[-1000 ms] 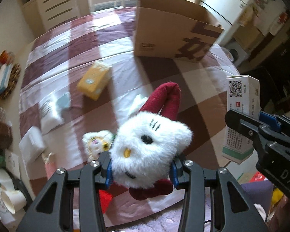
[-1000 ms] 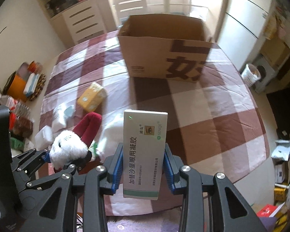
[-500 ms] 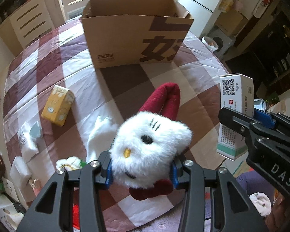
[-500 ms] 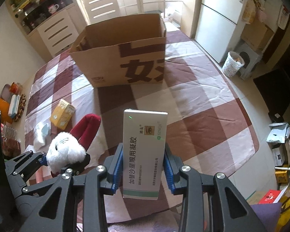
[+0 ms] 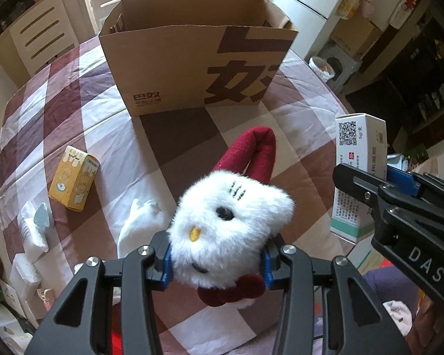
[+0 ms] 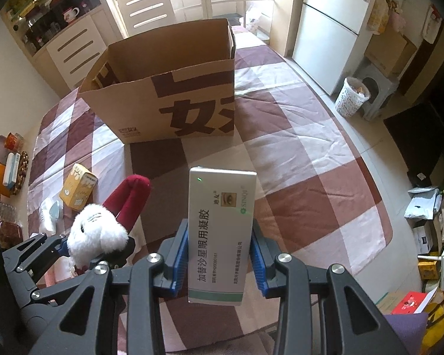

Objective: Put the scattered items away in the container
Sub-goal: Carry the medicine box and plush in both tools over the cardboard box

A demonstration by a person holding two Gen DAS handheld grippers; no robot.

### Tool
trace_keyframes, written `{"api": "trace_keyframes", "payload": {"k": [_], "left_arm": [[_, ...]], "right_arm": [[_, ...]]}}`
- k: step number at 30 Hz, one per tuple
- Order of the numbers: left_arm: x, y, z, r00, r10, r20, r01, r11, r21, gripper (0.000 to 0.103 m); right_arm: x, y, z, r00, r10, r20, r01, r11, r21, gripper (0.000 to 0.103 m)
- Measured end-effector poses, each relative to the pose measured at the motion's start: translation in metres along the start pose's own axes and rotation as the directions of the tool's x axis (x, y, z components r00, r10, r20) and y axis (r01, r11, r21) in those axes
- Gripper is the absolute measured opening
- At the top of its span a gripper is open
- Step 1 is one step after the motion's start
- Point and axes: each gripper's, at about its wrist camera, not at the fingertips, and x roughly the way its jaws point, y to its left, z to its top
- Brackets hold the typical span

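Far left on the desk (image 5: 174, 136), under a checked brown-and-white cloth: white packets (image 5: 34, 227), likely light and limp, best pinched at a flat edge. Just right of them, a small yellow carton (image 5: 74, 182) lying on its side, stiff-walled and probably light; best taken across the two broad faces, not the corners.

Next, the left gripper (image 5: 216, 259), jaws pinching a white plush cat head (image 5: 231, 224) at its cheeks, red bow below the face and a red looped part sticking up behind. Soft, springy, very light (fur compresses, so a loose pinch could let it creep out); gripped deep across the widest part, which looks sound. Held in the air above the near part of the desk, well short of the box.

Beyond, at the far side of the desk, the open cardboard box (image 6: 162, 103), upright, top open, nothing visible inside from here.

Right again, the right gripper (image 6: 217, 261), jaws pressed on the long sides of a white medicine carton (image 6: 222, 230) held upright above the desk's near edge. Thin card, light, rigid only while uncrushed; smooth print probably a little slippery against the blue pads (image 6: 177, 259). Gripped low on its length, so likely to tilt if swung fast.

Both still to be carried over the box rim and let go.
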Motion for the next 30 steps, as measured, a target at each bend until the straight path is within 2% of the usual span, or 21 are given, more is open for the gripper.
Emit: {"api": "trace_keyframes", "payload": {"k": [10,15,25,30], "left_arm": [[0.012,0.02,0.022,0.998,-0.001,0.055,0.006,0.995,-0.104,0.045],[0.007,0.025,0.038,0.997,0.009,0.08,0.001,0.992,-0.126,0.045],[-0.026,0.027,0.088,0.992,-0.038,0.117,0.056,0.986,-0.159,0.045],[-0.046,0.032,0.125,0.985,-0.072,0.156,0.1,0.978,-0.182,0.045]], "right_arm": [[0.024,0.006,0.031,1.0,0.009,-0.001,-0.009,0.999,-0.041,0.037],[0.03,0.009,0.046,1.0,0.025,0.004,-0.025,0.998,-0.056,0.037],[0.009,0.007,0.087,0.993,0.103,0.056,-0.101,0.994,-0.042,0.037],[-0.008,0.003,0.12,0.98,0.166,0.107,-0.165,0.986,-0.018,0.037]]}}
